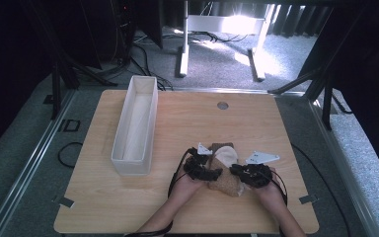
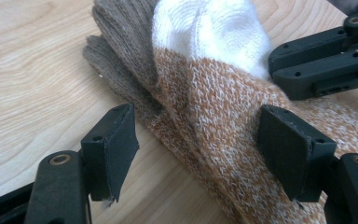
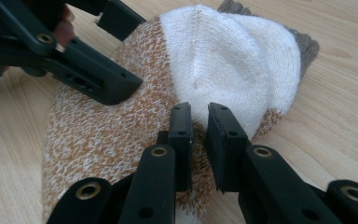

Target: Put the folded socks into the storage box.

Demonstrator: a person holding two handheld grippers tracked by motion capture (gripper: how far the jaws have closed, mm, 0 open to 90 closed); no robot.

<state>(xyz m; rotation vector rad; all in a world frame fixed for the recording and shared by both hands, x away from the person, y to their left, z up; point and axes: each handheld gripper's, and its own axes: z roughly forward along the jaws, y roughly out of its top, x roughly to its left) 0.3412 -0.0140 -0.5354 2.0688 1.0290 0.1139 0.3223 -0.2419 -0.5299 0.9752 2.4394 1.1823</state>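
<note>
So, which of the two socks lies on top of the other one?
The orange-and-white sock with the white toe lies on top. The grey-brown sock is plain in colour and sticks out from under it on the table.

High view overhead, facing forward-down, far; both gripper views close, low over table (image 1: 128, 207), sharing sock (image 2: 214, 107).
</note>
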